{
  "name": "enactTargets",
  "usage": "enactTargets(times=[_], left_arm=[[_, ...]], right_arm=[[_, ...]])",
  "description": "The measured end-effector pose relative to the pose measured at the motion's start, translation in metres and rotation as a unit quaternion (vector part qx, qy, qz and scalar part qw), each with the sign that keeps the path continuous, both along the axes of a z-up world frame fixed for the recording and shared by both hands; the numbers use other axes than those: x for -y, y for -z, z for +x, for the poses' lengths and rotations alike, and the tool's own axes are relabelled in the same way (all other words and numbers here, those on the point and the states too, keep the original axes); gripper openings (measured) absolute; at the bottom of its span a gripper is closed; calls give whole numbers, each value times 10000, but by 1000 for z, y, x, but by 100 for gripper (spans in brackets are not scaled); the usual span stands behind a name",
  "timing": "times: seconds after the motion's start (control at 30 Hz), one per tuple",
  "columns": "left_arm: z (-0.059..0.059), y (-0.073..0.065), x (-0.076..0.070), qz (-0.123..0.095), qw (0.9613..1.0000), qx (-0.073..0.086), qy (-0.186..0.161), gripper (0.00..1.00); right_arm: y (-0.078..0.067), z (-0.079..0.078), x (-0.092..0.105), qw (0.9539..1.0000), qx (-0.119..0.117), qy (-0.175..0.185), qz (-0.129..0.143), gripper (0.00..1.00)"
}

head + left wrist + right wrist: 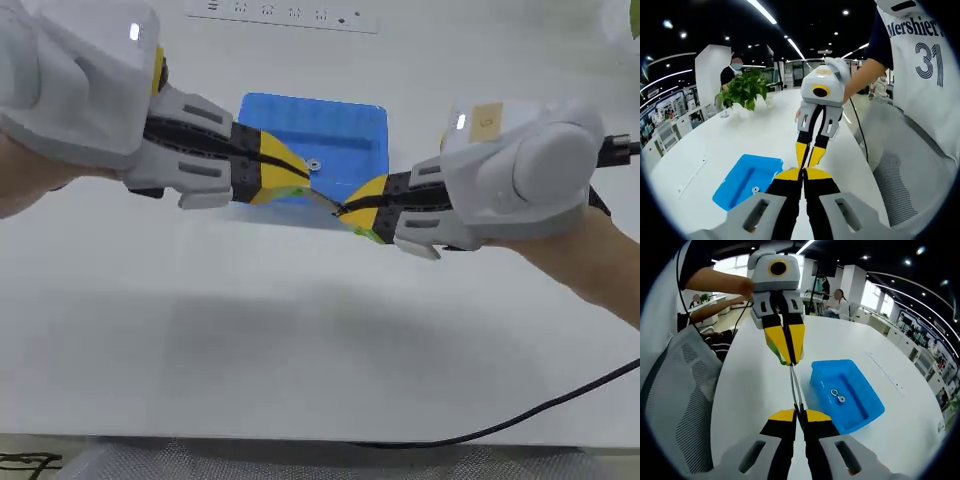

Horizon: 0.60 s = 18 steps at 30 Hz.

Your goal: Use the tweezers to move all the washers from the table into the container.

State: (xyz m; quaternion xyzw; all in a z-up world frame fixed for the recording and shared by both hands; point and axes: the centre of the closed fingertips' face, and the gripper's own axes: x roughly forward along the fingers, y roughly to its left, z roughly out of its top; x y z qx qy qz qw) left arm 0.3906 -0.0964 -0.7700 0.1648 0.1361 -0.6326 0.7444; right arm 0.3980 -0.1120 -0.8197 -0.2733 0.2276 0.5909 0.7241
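A: Right gripper view. The right gripper (799, 413) has its jaws clamped on the near end of the tweezers (795, 385). The tool runs straight ahead to the left gripper (790, 360), whose jaws are also pressed together, seemingly on the far end.

B: Why hold both ends?

A: My guess is that a thin tool slips in blunt jaws, so one gripper steadies it while the other settles its hold. The tweezers' two arms lie almost together. Whether anything sits between the tips, I cannot tell (they are tucked against the left jaws).

B: Washers?

A: Two washers (841, 399) lie side by side on the floor of the container (862, 402). In the head view it stands on the table (300, 340) just behind the meeting jaws, probably kept close so each carry is short.

B: Progress?

A: At least two are in. How many remain, I can't judge.
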Motion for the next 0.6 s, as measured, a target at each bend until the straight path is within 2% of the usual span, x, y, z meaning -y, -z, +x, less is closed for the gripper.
enactTargets(times=[0.13,0.3,0.43,0.47,0.6], left_arm=[[-2,19,1,78,9998,-182,-6,5],[0,45,-1,257,9989,-393,-95,5],[1,58,-1,413,9982,-428,-98,5],[1,62,-1,466,9977,-480,-110,5],[3,74,-4,684,9964,-487,-141,5]], right_arm=[[18,-5,1,9997,-115,-73,-203,6],[37,-4,5,9982,-168,-123,-556,6],[48,-3,8,9963,-126,-228,-816,6],[50,-4,8,9960,-128,-237,-848,6],[57,-2,8,9952,-175,-213,-942,6]])
